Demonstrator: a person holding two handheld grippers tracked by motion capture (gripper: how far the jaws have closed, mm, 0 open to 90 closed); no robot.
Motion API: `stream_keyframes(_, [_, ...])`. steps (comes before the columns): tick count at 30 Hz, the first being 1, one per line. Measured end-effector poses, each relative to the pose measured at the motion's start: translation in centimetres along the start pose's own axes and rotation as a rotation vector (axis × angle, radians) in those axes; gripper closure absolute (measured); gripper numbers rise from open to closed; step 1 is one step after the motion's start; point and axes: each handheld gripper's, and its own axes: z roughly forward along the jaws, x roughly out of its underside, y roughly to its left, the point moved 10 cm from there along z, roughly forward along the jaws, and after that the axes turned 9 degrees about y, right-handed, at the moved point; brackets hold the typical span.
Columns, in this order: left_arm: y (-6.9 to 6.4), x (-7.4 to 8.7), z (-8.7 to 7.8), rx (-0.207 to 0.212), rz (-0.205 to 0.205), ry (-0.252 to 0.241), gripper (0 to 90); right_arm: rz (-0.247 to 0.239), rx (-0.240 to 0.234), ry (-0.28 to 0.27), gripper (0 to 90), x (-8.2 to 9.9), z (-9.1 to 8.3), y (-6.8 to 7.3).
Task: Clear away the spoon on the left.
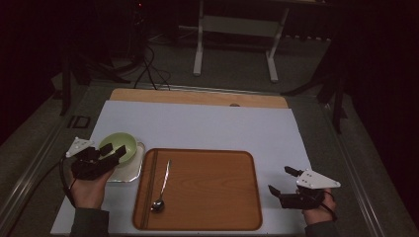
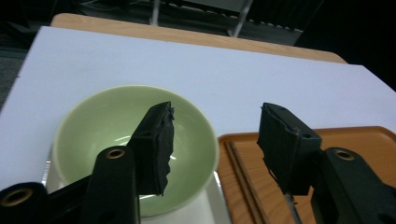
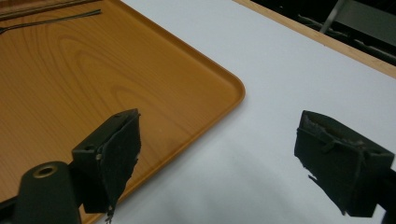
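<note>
A dim room, seen from above: a white mat (image 1: 212, 123) covers a table, with a strip of bare wood along the far edge.

At the left, a hand holds the left gripper (image 1: 112, 152) over a pale green bowl (image 1: 124, 143). The bowl sits on a small square silvery tray (image 1: 129, 172), just left of a big wooden tray (image 1: 207, 190). In the left gripper view, the jaws are spread with nothing between them. One jaw hangs over the inside of the bowl (image 2: 93, 135), which is empty. The other jaw hangs over the near corner of the wooden tray (image 2: 243, 158). The jaws touch neither bowl nor tray.

In the middle, the wooden tray is rectangular with rounded corners and a raised rim. A metal spoon (image 1: 163, 190) lies on its left part, the spoon's bowl toward the person and its handle pointing away. A dark pair of chopsticks (image 1: 150, 182) lies just left of the spoon, along the tray's left rim.

At the right, another hand holds the right gripper (image 1: 281, 181) above the mat, just beside the wooden tray's right rim. In the right gripper view, its jaws are spread wide and hold nothing. One jaw is over the tray's corner (image 3: 140, 93), the other over the bare mat (image 3: 280, 93).
</note>
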Motion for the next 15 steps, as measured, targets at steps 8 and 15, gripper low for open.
stream_keyframes(8, [1.9, 0.2, 0.6, -0.086, -0.025, 0.013, 34.8, -0.002, -0.001, 0.0, 14.4, 0.0, 0.0, 0.0])
stream_keyframes(15, [3.0, 0.4, 0.7, -0.119, -0.05, 0.013, 31.1, -0.002, -0.001, -0.001, 14.4, 0.0, 0.0, 0.0])
